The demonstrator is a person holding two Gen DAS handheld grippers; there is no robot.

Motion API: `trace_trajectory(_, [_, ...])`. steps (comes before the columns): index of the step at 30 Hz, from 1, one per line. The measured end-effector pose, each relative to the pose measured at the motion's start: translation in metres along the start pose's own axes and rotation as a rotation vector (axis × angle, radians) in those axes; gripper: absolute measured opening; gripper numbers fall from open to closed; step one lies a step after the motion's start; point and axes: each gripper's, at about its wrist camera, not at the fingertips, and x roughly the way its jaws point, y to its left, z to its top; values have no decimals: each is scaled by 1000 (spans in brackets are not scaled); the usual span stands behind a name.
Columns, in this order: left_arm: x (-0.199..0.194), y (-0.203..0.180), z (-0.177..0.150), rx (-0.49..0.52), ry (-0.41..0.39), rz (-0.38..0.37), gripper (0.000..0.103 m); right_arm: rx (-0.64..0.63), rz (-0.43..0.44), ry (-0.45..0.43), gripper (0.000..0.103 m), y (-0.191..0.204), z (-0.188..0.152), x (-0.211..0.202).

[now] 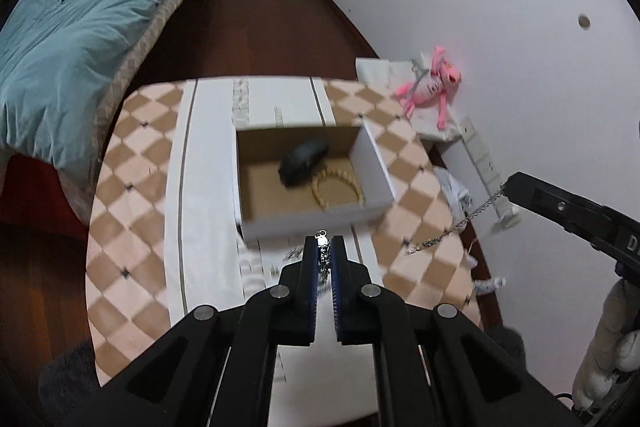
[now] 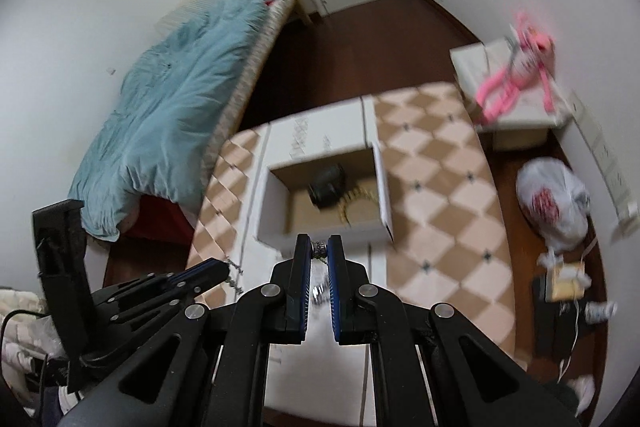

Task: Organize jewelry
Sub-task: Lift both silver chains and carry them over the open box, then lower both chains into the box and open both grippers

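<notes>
Two hand-held grippers raised above the table [image 1: 132, 163], both clenched on one silver chain [image 1: 460, 223]. Left hand-held gripper [image 1: 324, 247]: blue pads pressed together on one end of the chain, small links and a clasp protruding past the fingertips. Right hand-held gripper [image 2: 319, 247]: pads pressed together on the other end, links visible between them. Chain slung through the air between the two tips, clear of the table surface; in the left wrist view seen running down from the right gripper's tip toward the left one.

Table covered with a tan-and-cream checkered cloth [image 2: 432, 187] and a white runner down the middle. Open white cardboard box [image 1: 376, 163] standing on the runner, just beyond both fingertips. Inside the box: a gold beaded bracelet [image 1: 338, 189] flat on the bottom, touching or just beside a dark rounded object [image 1: 302, 159], blurred, identity not readable.

Bed with blue quilt [image 1: 76, 39] to the left. Pink toy [image 1: 430, 85] on a white stand against the wall. Plastic bag [image 2: 554, 203] on the floor.
</notes>
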Motion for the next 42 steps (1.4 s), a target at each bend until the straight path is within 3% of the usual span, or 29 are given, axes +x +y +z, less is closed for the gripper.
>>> trace_trajectory(6, [24, 19, 43, -35, 25, -12, 4, -72, -34, 5, 9, 17, 49, 28])
trace_trajectory(12, [64, 36, 63, -77, 105, -11, 4, -83, -88, 99, 9, 11, 76, 90])
trace_trajectory(18, [97, 49, 73, -116, 199, 85, 6, -78, -135, 191, 9, -3, 85, 142])
trace_trajectory(21, [103, 52, 76, -104, 198, 143, 15, -54, -145, 251, 10, -12, 86, 161])
trace_trajectory(22, [103, 54, 76, -103, 191, 153, 23, -50, -150, 265, 10, -15, 84, 165])
trace_trajectory(23, [102, 55, 76, -102, 184, 168, 31, -48, -155, 280, 14, -18, 82, 169])
trace_trajectory(24, [102, 57, 77, -103, 179, 181, 36, -42, -155, 290, 25, -20, 80, 171])
trace_trajectory(25, [101, 59, 77, -104, 169, 199, 48, -38, -155, 299, 33, -23, 78, 173])
trace_trajectory(26, [100, 61, 77, -108, 160, 216, 60, -36, -158, 304, 50, -25, 76, 174])
trace_trajectory(27, [99, 62, 77, -111, 153, 227, 64, -33, -163, 306, 61, -26, 73, 174])
trace_trajectory(30, [95, 67, 73, -114, 120, 282, 73, -39, -191, 305, 63, -30, 64, 173])
trace_trajectory(31, [95, 68, 72, -108, 115, 301, 83, -45, -209, 305, 64, -31, 60, 173])
trace_trajectory(32, [94, 68, 69, -101, 113, 320, 93, -51, -228, 302, 73, -31, 56, 173])
trace_trajectory(33, [94, 68, 67, -97, 112, 328, 95, -58, -249, 298, 87, -32, 52, 173])
trace_trajectory(34, [94, 67, 63, -90, 111, 339, 96, -64, -273, 296, 92, -33, 46, 173])
trace_trajectory(38, [90, 63, 50, -74, 94, 372, 97, -85, -354, 287, 94, -35, 28, 176])
trace_trajectory(42, [84, 58, 40, -76, 81, 368, 97, -87, -378, 276, 98, -37, 18, 174])
